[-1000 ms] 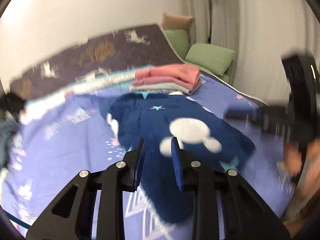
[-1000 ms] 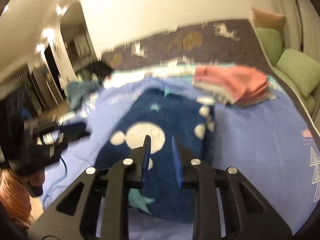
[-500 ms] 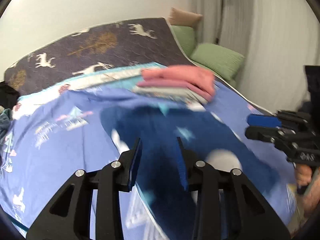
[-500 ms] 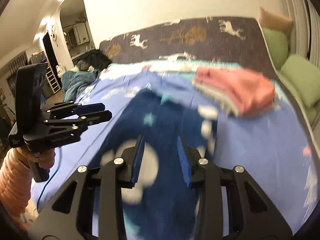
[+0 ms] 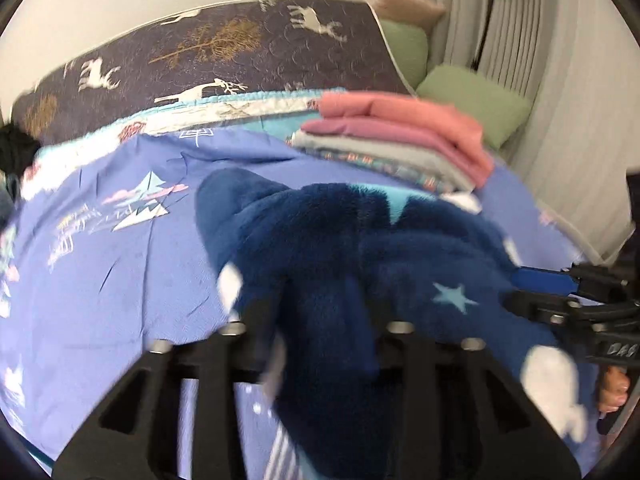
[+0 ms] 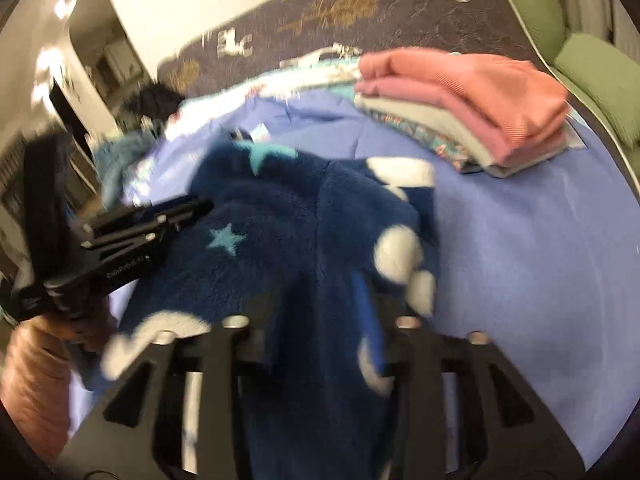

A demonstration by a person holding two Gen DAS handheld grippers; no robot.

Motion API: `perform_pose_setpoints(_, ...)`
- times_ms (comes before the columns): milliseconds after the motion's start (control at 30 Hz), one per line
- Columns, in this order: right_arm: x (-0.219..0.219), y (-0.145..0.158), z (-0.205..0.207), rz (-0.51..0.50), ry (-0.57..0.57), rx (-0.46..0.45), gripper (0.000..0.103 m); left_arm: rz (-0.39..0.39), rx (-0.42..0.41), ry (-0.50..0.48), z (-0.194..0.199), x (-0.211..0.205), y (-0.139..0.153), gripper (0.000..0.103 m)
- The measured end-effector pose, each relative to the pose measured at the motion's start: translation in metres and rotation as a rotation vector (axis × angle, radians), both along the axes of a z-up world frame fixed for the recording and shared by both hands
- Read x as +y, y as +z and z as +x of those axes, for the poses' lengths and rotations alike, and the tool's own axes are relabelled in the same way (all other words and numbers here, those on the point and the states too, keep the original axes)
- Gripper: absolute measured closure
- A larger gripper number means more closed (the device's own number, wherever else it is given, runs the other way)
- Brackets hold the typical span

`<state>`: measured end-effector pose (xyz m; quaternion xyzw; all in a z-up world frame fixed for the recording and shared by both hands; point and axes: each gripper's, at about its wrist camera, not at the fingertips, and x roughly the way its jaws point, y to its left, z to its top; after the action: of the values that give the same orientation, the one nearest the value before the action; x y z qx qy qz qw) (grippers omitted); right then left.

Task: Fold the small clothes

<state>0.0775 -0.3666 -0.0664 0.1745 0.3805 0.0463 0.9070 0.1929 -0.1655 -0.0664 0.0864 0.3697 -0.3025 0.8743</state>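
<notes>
Navy fleece garment with white blobs and pale stars (image 5: 360,256) lies bunched mid-bed on the blue sheet (image 5: 120,272). My left gripper (image 5: 320,320) and right gripper (image 6: 324,304) have just been opening, jaws released, fleece between them. I should flatten the fold before withdrawing.

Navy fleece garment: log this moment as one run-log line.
left claw opening over navy fleece garment | right claw opening | folded stack behind

One navy fleece garment (image 5: 360,248), four folded clothes in one stack (image 5: 400,136), two green cushions (image 5: 476,104)
</notes>
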Motion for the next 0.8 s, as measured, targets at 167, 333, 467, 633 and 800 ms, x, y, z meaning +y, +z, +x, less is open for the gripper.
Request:
perform_pose_setpoints(167, -0.04, 0.002, -0.057, 0.119, -0.055, -0.011, 0.023, -0.157, 0.107, 0.043, -0.004, 0.054, -0.001, 0.017)
perform_pose_setpoints(333, -0.055, -0.039, -0.11, 0.376, -0.061, 0.101, 0.02, -0.238, 0.195, 0.046, -0.002, 0.065, -0.018, 0.011)
perform_pose_setpoints(467, -0.041, -0.051, -0.145, 0.467, -0.046, 0.143, 0.018, -0.265, 0.255, 0.026, 0.016, 0.053, -0.023, 0.004)
perform_pose_setpoints(633, -0.02, -0.052, -0.173, 0.579, -0.028, 0.177, 0.016, -0.282, 0.328, 0.062, 0.045, 0.041, -0.035, 0.003)
perform_pose_setpoints(800, -0.008, -0.067, -0.171, 0.722, -0.042, 0.23, 0.01, -0.33, 0.436, 0.087, 0.074, 0.032, -0.056, 0.002)
